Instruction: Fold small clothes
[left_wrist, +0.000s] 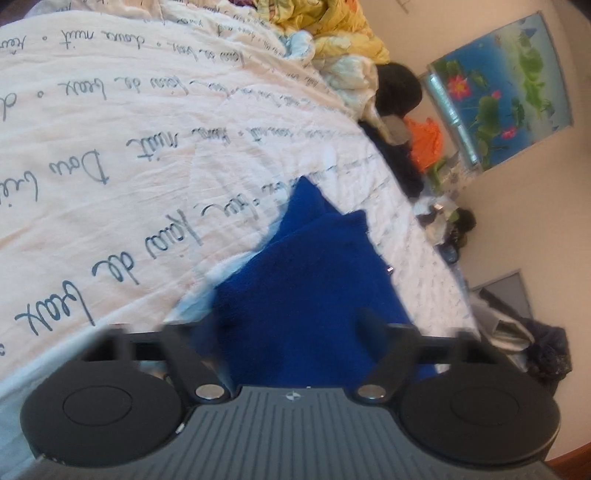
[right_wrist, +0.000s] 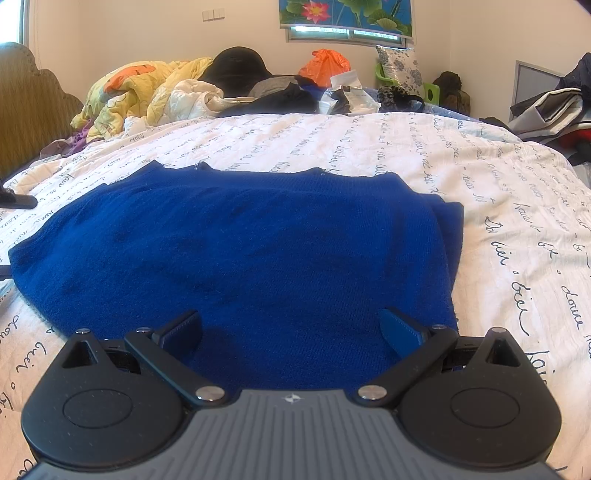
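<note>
A blue knit sweater (right_wrist: 236, 251) lies flat on a white bedspread with black script (right_wrist: 498, 206), its right side folded over. My right gripper (right_wrist: 291, 332) is open, jaws wide, right above the sweater's near edge and holds nothing. In the left wrist view the same sweater (left_wrist: 306, 280) fills the space between the jaws of my left gripper (left_wrist: 284, 325), which is open at the sweater's edge. The left fingertips are blurred. A dark finger of the left gripper (right_wrist: 16, 201) shows at the far left of the right wrist view.
Crumpled yellow bedding (right_wrist: 140, 92), dark clothes (right_wrist: 273, 96) and an orange bag (right_wrist: 325, 66) are piled at the bed's far side. A padded headboard (right_wrist: 26, 107) stands on the left. More clothes (right_wrist: 554, 103) are heaped at the right, off the bed.
</note>
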